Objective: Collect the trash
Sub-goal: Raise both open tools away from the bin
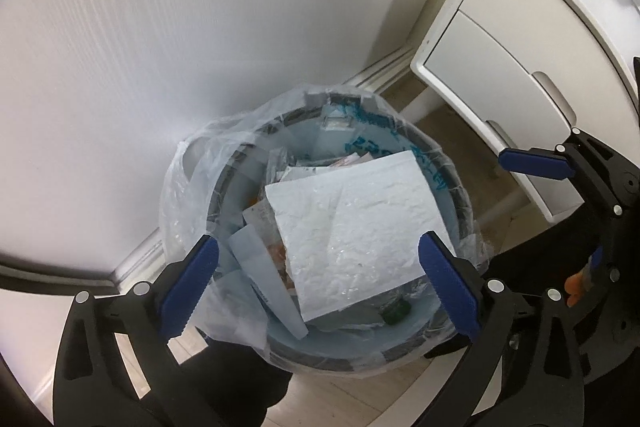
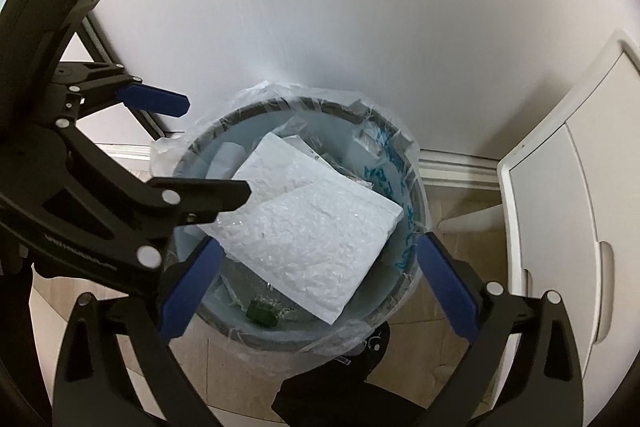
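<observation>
The left claw [image 1: 318, 285] hangs over the bin with its blue-padded fingers [image 1: 188, 287] spread wide and nothing between them. The right claw [image 2: 318, 287] hovers the same way, jaws apart and empty; in the left wrist view it shows at about 3 o'clock [image 1: 536, 163], and in the right wrist view the left claw reaches in from 9 o'clock [image 2: 188, 147].

Directly below both sits a round trash bin [image 1: 460, 187], lined with a clear plastic bag [image 1: 180, 195] that is folded out over the rim and carries blue lettering on its far side. On top of the trash lies a white padded mailer [image 1: 352, 227], tilted, one corner lifted toward the bin's 1 o'clock edge in the left wrist view. From the right wrist camera the same mailer [image 2: 304, 227] fills the middle of the bin. Under it are crumpled papers and wrappers [image 1: 264, 247] toward 8 o'clock, and a small green piece [image 1: 396, 313] near the 5 o'clock rim, seen again [image 2: 262, 315] at 7 o'clock from the right side.

The bin stands on a pale wood floor [image 1: 360, 399] against a white wall [image 1: 200, 27] with a baseboard. A white cabinet [image 1: 500, 47] with drawers stands at 2 o'clock, just beside the bin
</observation>
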Action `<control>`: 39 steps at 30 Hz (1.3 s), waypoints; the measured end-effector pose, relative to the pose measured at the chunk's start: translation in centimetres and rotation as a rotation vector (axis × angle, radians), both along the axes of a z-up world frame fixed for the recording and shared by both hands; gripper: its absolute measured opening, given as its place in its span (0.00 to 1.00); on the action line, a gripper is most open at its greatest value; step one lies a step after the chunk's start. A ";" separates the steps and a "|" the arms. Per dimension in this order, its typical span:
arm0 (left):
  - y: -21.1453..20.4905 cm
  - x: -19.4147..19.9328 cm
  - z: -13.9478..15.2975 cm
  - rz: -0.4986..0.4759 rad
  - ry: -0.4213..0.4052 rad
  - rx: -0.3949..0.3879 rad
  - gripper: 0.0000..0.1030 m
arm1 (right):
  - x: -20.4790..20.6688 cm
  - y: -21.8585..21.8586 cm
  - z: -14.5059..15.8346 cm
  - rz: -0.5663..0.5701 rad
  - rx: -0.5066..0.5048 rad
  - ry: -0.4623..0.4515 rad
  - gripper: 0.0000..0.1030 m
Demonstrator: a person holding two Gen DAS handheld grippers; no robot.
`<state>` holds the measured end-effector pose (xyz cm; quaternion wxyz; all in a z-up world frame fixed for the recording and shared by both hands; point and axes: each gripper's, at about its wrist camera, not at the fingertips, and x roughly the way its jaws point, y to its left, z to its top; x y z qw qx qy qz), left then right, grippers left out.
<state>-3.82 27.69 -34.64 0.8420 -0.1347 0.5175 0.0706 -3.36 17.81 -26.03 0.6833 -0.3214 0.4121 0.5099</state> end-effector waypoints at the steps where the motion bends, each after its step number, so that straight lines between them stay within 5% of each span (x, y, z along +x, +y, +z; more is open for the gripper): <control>1: -0.2 -0.1 0.2 0.002 -0.006 -0.001 0.94 | -0.1 -0.2 0.5 -0.003 0.012 0.004 0.93; 11: -2.1 -2.7 3.7 0.053 -0.102 0.081 0.94 | -1.6 -1.4 3.4 0.028 0.071 -0.064 0.93; 24: -2.0 -3.7 6.2 0.146 -0.214 0.020 0.94 | -3.0 -1.7 4.7 0.017 0.088 -0.146 0.93; 32: -0.4 -3.4 5.5 0.264 -0.130 -0.003 0.94 | -2.3 -1.7 4.5 -0.006 0.082 -0.134 0.93; 39: -0.2 -3.6 6.2 0.326 -0.125 0.164 0.94 | -1.9 -1.5 4.1 -0.009 0.080 -0.125 0.93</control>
